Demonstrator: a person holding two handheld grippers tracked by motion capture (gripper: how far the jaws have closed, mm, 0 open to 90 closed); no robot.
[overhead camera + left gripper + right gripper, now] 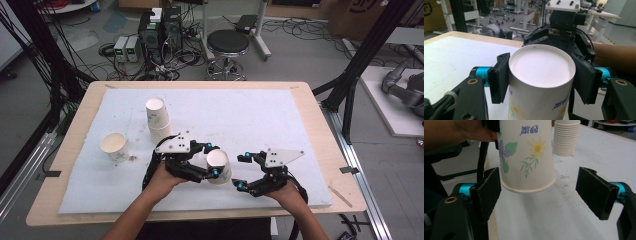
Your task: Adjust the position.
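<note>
Cup (218, 165), upside down and lifted off the table (300, 95), sits clamped between the left gripper (214, 159) fingers (499, 77). Right gripper (242, 171) fingers (596, 191) stand open just beside it, its rim between them untouched. Cup's top is cut off in the right gripper view.

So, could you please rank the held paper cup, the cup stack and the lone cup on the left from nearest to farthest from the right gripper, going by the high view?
From the right gripper:
1. Held paper cup, just beside it, upside down in the left gripper.
2. Cup stack, farther back on the table.
3. Lone cup, far left.
</note>
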